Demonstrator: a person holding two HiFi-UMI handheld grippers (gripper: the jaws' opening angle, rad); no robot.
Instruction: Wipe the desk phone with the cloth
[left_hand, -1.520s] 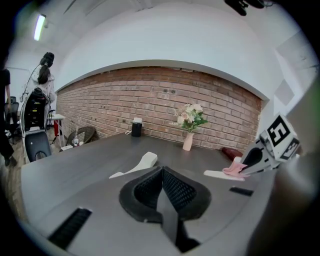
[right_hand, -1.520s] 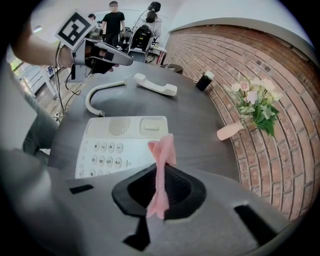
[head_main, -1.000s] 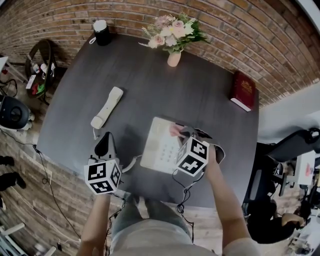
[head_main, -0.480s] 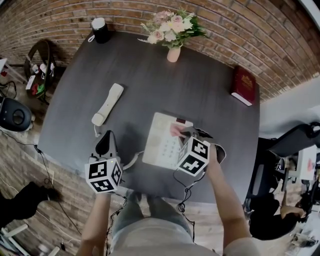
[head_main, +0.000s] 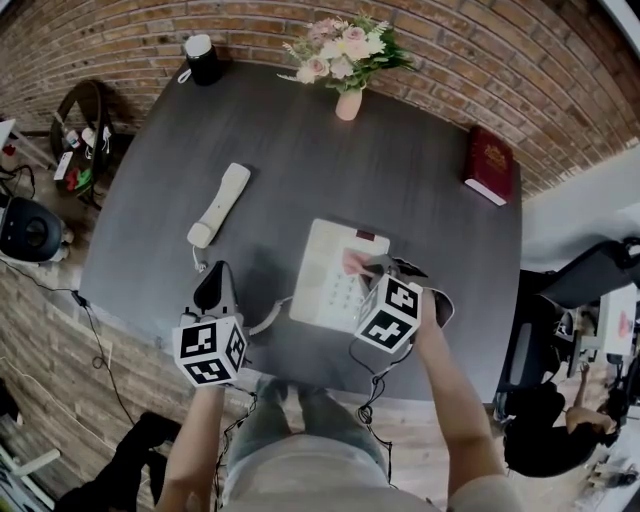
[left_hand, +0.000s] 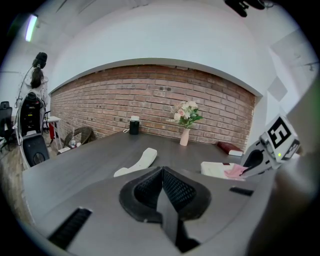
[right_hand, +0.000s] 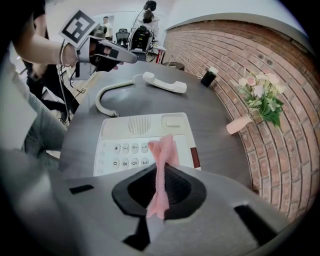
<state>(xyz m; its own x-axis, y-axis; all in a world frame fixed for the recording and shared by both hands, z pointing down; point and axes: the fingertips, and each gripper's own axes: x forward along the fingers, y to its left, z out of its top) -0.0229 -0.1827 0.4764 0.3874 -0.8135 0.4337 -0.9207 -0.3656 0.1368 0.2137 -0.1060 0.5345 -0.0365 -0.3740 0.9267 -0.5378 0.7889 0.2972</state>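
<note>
The cream desk phone base (head_main: 330, 278) (right_hand: 135, 135) lies on the dark table near its front edge. Its handset (head_main: 218, 204) (left_hand: 137, 162) (right_hand: 165, 83) lies apart to the left, joined by a coiled cord (right_hand: 106, 95). My right gripper (head_main: 365, 266) (right_hand: 161, 172) is shut on a pink cloth (head_main: 354, 262) (right_hand: 162, 160), whose free end rests on the phone's right side by the keypad. My left gripper (head_main: 210, 290) (left_hand: 162, 192) is shut and holds nothing, low over the table left of the phone.
A vase of flowers (head_main: 347, 60) (left_hand: 186, 120) stands at the table's far edge, a black cup (head_main: 202, 60) at the far left corner, and a red book (head_main: 488, 170) at the right edge. A brick wall lies behind. Chairs and gear stand around the table.
The right gripper and the cloth have stayed on the phone's right side with hardly any shift. The left gripper has not moved.
</note>
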